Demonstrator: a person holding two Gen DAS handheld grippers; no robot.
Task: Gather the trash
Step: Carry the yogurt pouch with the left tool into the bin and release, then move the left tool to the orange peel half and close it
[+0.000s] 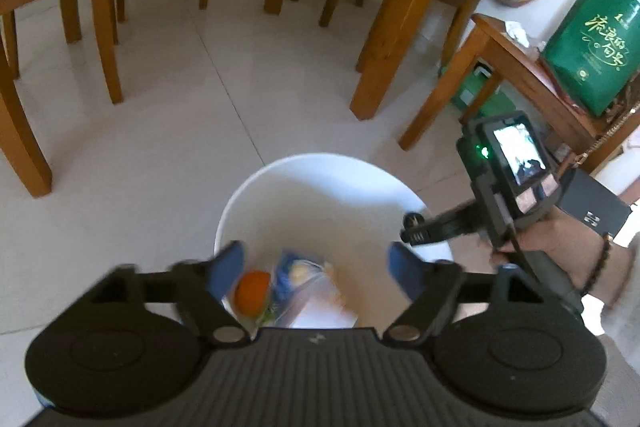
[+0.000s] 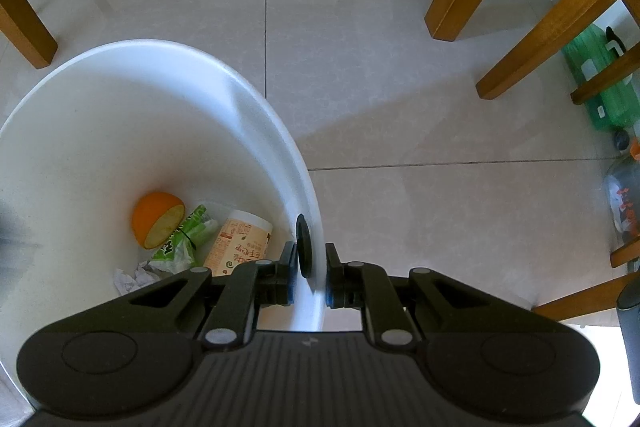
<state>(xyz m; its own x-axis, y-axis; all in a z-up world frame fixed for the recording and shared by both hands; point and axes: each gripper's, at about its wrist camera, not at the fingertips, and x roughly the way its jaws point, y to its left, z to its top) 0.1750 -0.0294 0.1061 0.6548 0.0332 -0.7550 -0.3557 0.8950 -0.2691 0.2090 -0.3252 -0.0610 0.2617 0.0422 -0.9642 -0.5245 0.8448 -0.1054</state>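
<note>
1. Hovering above the white bin (image 1: 320,187), the left gripper (image 1: 318,269) is pointing steeply down at the bin's opening with its jaws standing wide apart; nothing is lying between its blue pads (image 1: 404,267).
2. The right gripper (image 2: 311,277) is pointing almost straight down at the near right part of the bin's rim (image 2: 316,227). Its jaws are standing nearly closed, one inside the wall and one outside, and are clamping the rim between them.
3. In the left wrist view, a person's hand (image 1: 560,239) is wrapping around the right gripper's handle at the right of the bin, the wrist is wearing a beaded bracelet (image 1: 600,259), and a small lit screen (image 1: 520,155) is facing up from the top of the unit.
4. The trash is lying at the bottom of the bin:
   - a cut orange (image 2: 158,223) is sitting at the left, cut face turned toward the right;
   - a green wrapper (image 2: 188,239) is lying just beside it;
   - a printed paper cup (image 2: 240,243) is lying on its side, to the right of the wrapper;
   - crumpled white paper (image 2: 130,279) is lying nearest the camera.
5. The bin is standing on a pale tiled floor (image 2: 400,67), with wooden chair legs (image 1: 100,39) well apart at the far left and a table leg (image 1: 400,27) at the far right.
6. A green gift bag (image 1: 596,39) is standing on a low wooden bench (image 1: 516,67) at the far right.
</note>
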